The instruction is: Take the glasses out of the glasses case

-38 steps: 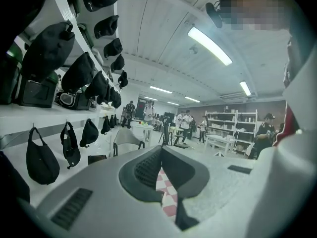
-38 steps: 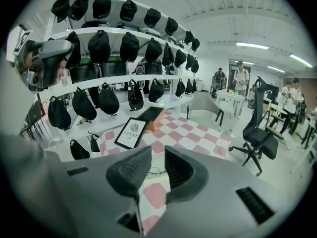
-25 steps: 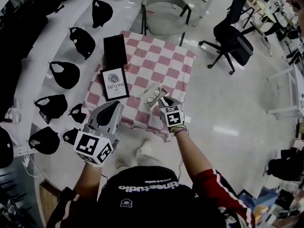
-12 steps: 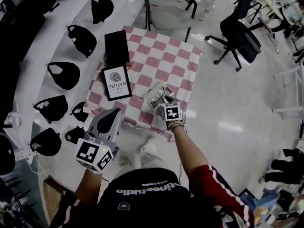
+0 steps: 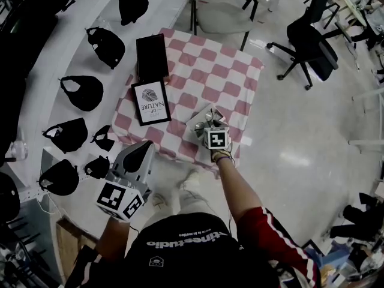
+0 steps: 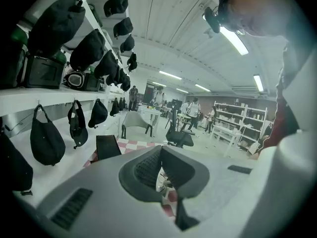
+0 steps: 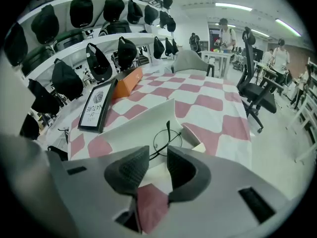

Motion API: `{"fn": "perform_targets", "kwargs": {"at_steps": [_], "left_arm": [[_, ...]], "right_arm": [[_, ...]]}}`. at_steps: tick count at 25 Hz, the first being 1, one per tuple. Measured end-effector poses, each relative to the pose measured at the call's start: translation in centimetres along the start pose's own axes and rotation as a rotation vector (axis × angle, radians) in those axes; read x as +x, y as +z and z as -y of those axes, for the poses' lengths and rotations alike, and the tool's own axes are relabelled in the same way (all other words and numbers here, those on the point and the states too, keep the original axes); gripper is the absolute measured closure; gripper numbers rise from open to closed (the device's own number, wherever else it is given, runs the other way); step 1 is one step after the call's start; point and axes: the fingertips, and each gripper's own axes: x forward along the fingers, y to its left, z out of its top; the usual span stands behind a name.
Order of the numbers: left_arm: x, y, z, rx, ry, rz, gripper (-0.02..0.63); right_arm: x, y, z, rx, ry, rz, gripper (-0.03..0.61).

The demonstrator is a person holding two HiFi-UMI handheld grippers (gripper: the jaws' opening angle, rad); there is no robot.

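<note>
The glasses case [image 5: 198,116] lies open near the front right of the checked table [image 5: 204,71], its white inside [image 7: 141,120] facing up. Thin black round glasses [image 7: 167,140] rest in it, also visible in the head view as glasses [image 5: 207,119]. My right gripper [image 7: 157,165] points steeply down at the case, its tips just short of the glasses. Its jaws are opening and its pads [image 7: 130,170] touch nothing. My left gripper [image 5: 143,153] hangs off the table's front left corner, fingertips together and empty.
A framed sign [image 5: 150,102] and a black box [image 5: 150,56] lie at the table's left side. Black caps [image 5: 105,44] sit on the white shelf to the left. A grey chair [image 5: 225,11] and a black office chair [image 5: 312,38] stand beyond the table.
My right gripper has come down closer over the open case and glasses, and its jaws have spread. The left gripper has sunk a little beside the table.
</note>
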Motion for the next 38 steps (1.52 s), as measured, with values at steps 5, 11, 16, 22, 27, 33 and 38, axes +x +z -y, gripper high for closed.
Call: {"fn": "perform_targets", "kwargs": {"at_steps": [5, 11, 16, 22, 27, 33, 38], "left_arm": [[-0.1, -0.2, -0.3, -0.007, 0.012, -0.003, 0.607], [-0.5, -0.5, -0.6, -0.013, 0.025, -0.010, 0.607], [-0.7, -0.7, -0.8, -0.015, 0.033, -0.012, 0.607], [-1.3, -0.8, -0.9, -0.018, 0.040, -0.015, 0.607], [-1.7, -0.8, -1.1, -0.020, 0.053, -0.015, 0.607], [-1.9, -0.8, -1.3, -0.022, 0.060, -0.015, 0.607], [-2.1, -1.0, -1.5, -0.027, 0.066, -0.020, 0.607]], "right_arm": [[0.4, 0.3, -0.3, 0.016, 0.007, -0.017, 0.457], [1.2, 0.6, -1.2, 0.029, 0.032, -0.020, 0.456], [1.6, -0.1, -1.4, 0.023, 0.016, -0.033, 0.459], [1.9, 0.1, -1.5, 0.029, -0.011, -0.038, 0.457], [2.2, 0.6, -1.1, 0.019, -0.059, -0.025, 0.464], [2.3, 0.6, -0.5, 0.100, -0.096, -0.027, 0.483], [2.7, 0.6, -0.4, 0.150, -0.068, -0.024, 0.497]]}}
